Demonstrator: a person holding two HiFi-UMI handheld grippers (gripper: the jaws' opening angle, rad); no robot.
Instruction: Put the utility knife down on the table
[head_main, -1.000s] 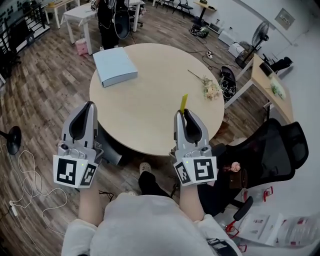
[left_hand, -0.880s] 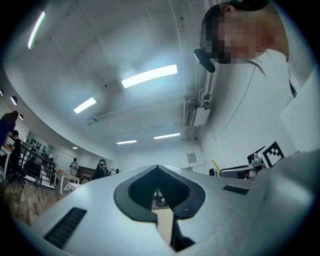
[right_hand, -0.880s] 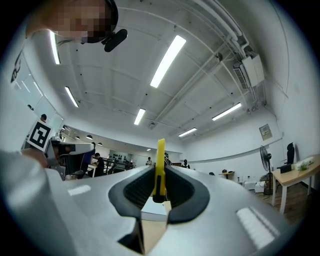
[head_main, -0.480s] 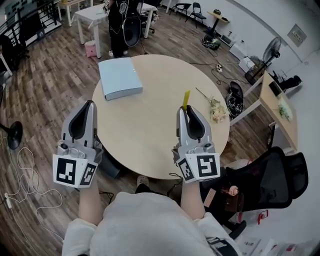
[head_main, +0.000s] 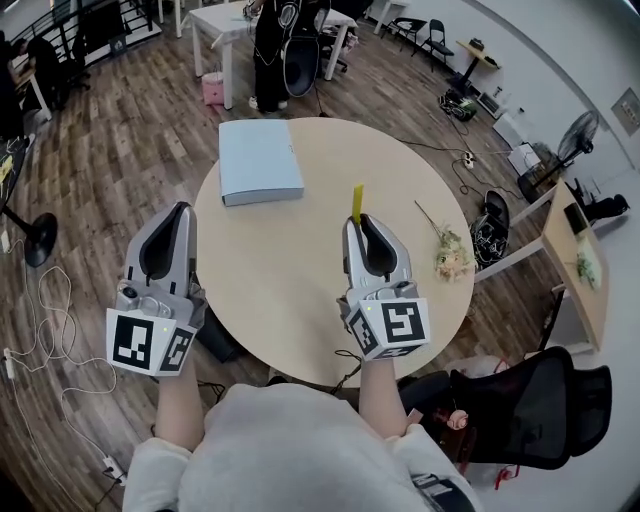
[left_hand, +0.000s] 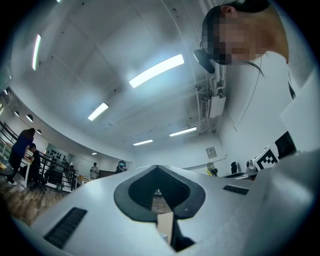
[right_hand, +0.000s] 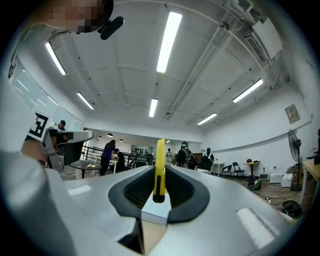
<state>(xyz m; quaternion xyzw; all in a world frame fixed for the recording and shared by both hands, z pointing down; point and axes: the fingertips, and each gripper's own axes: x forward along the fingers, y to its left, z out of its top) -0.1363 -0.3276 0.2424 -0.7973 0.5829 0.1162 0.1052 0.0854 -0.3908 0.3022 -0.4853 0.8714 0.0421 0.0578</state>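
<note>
A slim yellow utility knife (head_main: 357, 202) stands upright between the jaws of my right gripper (head_main: 362, 222), which is shut on it over the round beige table (head_main: 300, 300). In the right gripper view the knife (right_hand: 159, 167) rises from the closed jaws with its dark end pinched low between the pads. My left gripper (head_main: 172, 217) hangs off the table's left edge over the wooden floor, shut with nothing in it. In the left gripper view its jaws meet (left_hand: 159, 189) and only the room shows past them.
A light blue closed box (head_main: 259, 162) lies on the far left of the table. A sprig of pale flowers (head_main: 448, 250) lies near the right edge. A black office chair (head_main: 530, 415) stands at the lower right. A person (head_main: 272, 40) stands beyond the table by a white desk.
The view has shifted so more of the table lies under the grippers. The right gripper with the knife has moved further in over the tabletop. The left gripper holds its place.
</note>
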